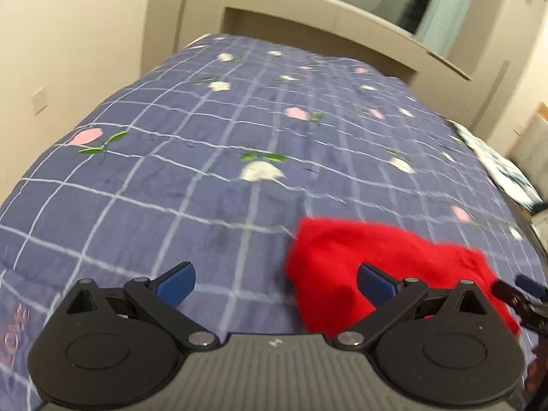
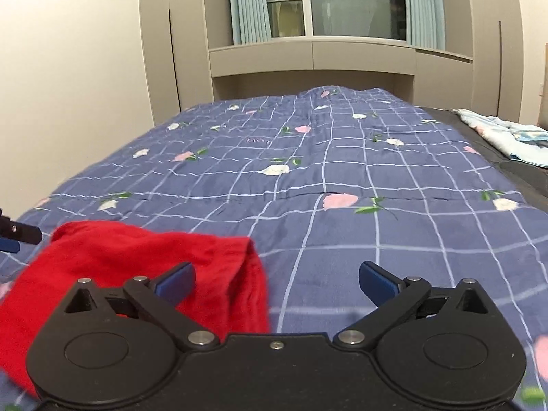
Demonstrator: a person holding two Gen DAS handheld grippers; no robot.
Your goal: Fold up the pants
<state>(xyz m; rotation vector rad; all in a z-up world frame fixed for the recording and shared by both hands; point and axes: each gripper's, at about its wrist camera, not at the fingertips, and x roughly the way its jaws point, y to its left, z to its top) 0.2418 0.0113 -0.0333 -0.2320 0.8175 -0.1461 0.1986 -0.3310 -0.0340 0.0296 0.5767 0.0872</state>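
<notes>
The red pants (image 1: 370,257) lie bunched on the blue checked quilt (image 1: 205,171), near its front edge. In the left wrist view they sit at the lower right, partly behind the right blue pad. My left gripper (image 1: 275,282) is open, with only quilt and the pants' left edge between its pads. In the right wrist view the red pants (image 2: 137,260) lie at the lower left, behind the left pad. My right gripper (image 2: 277,281) stands wide open and holds nothing. Each view shows a tip of the other gripper at its side edge.
The quilt (image 2: 342,178) covers most of a bed that runs toward a window and beige cabinets. A light blue folded cloth (image 2: 507,137) lies at the bed's far right edge. A wall stands along the left side.
</notes>
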